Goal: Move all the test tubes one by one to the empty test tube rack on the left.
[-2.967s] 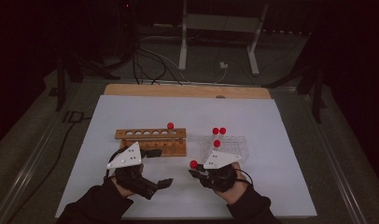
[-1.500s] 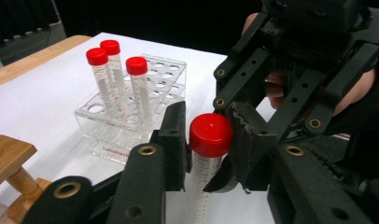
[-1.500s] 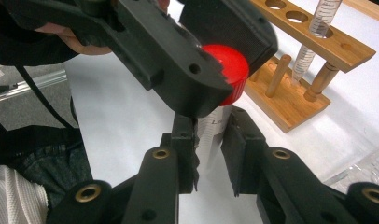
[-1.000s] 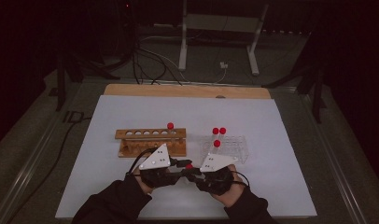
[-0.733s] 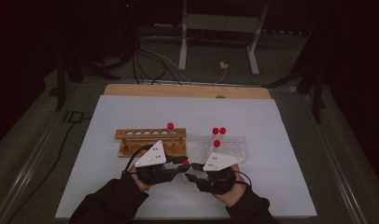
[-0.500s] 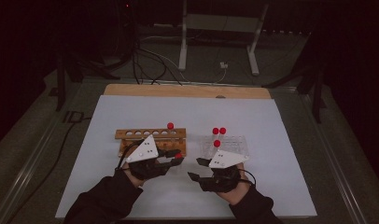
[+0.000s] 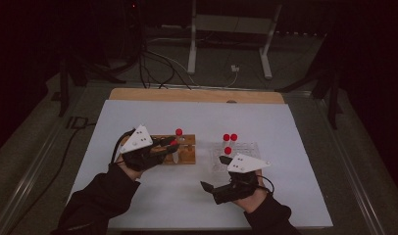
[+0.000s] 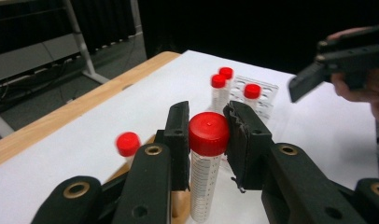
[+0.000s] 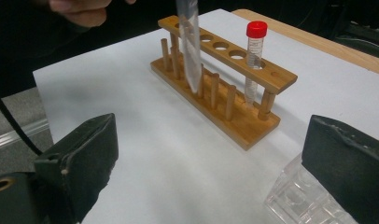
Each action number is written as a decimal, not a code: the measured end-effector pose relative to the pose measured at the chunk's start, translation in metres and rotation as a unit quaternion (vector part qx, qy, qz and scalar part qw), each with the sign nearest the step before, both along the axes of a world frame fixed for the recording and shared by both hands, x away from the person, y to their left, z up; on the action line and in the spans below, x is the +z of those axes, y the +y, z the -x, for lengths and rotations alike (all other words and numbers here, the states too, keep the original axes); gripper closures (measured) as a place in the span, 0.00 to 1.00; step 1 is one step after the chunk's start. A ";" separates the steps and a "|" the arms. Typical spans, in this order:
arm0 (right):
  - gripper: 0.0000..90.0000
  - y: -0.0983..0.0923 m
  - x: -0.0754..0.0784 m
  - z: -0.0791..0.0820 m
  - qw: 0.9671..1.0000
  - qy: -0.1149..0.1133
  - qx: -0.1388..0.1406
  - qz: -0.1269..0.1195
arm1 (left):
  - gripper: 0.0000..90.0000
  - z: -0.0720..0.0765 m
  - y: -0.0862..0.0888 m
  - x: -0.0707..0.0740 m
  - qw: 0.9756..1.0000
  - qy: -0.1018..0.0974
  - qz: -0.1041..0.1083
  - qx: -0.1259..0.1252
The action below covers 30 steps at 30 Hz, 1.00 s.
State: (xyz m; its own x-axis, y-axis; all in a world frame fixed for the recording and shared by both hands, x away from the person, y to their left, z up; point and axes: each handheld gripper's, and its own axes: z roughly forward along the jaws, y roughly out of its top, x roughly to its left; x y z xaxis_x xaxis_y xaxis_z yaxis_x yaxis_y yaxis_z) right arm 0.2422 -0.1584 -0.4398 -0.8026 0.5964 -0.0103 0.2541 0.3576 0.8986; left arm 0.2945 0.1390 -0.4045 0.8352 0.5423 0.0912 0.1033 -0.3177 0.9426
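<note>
A tube point(image 8: 207, 158) is clamped in the left tool point(image 8: 207, 140) above the rack point(image 9: 215, 79), a hole to be found next, while the right tool point(image 9: 211, 158), just opened, is left empty.

Black tongs point(image 7: 173, 143) with brass-ringed screw holes (each topped by a grey three-cornered plate), black sleeves point(image 7: 96, 198).

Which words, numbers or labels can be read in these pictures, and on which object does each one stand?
No text can be read.
Tube held in the left claw: printed scale marks, too small to read.
Red cap of that tube: plain, only a small raised dot.
Wooden rack: no print.
Clear plastic rack: no print that can be made out.
</note>
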 end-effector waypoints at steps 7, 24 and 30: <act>0.00 -0.004 0.002 -0.001 1.000 0.002 0.011 -0.009 | 0.80 -0.016 0.006 0.008 1.000 -0.011 0.001 0.024; 0.00 -0.006 0.001 -0.002 1.000 0.003 0.017 -0.010 | 0.80 -0.054 0.008 0.004 0.997 -0.020 0.018 0.075; 0.00 -0.008 0.001 -0.002 1.000 0.000 0.017 -0.013 | 0.80 -0.061 0.007 -0.008 0.997 -0.005 0.017 0.080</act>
State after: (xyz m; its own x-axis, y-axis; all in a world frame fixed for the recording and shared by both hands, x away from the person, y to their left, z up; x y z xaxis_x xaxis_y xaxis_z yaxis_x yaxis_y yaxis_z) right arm 0.2442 -0.1660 -0.4385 -0.8220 0.5695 0.0052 0.2434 0.3430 0.9073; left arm 0.3555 0.1461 -0.4126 0.7376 0.6708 0.0772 0.1411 -0.2649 0.9539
